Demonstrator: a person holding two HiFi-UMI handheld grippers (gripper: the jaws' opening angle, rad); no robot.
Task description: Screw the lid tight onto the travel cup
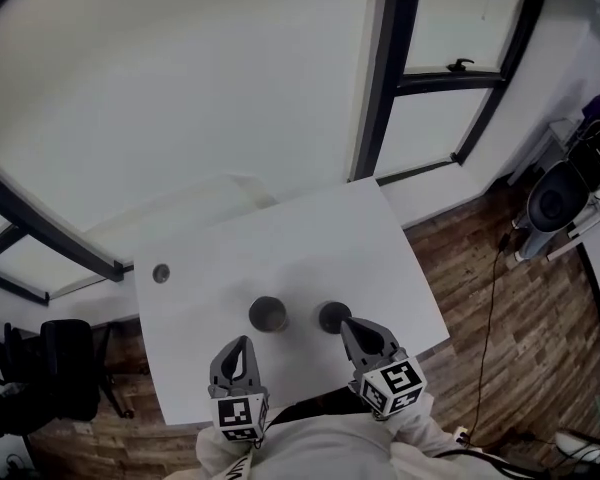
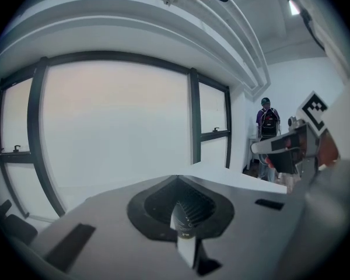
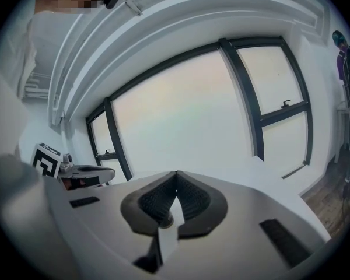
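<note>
The left tool (image 1: 242, 344) and right tool (image 1: 352, 326) were both shut and empty, so each probably needed opening before squarely gripping the travel cup (image 1: 268, 314) and apparent lid (image 1: 330, 315).

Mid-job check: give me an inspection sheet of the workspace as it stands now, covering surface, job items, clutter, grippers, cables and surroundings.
Surface: white table, with a small round grommet near its far left corner.
Job's things: travel cup upright, open-topped; lid beside it on the right, apart from it, not yet on.
Clutter: nothing seen.
Grippers: left gripper shut, empty, short of the cup; right gripper shut, empty, tips at the lid's near edge, contact cannot be told.
Cables: dark cable across the wood floor right of the table.
Surroundings: windows behind; black chair at left; equipment at right; person standing in the background.
</note>
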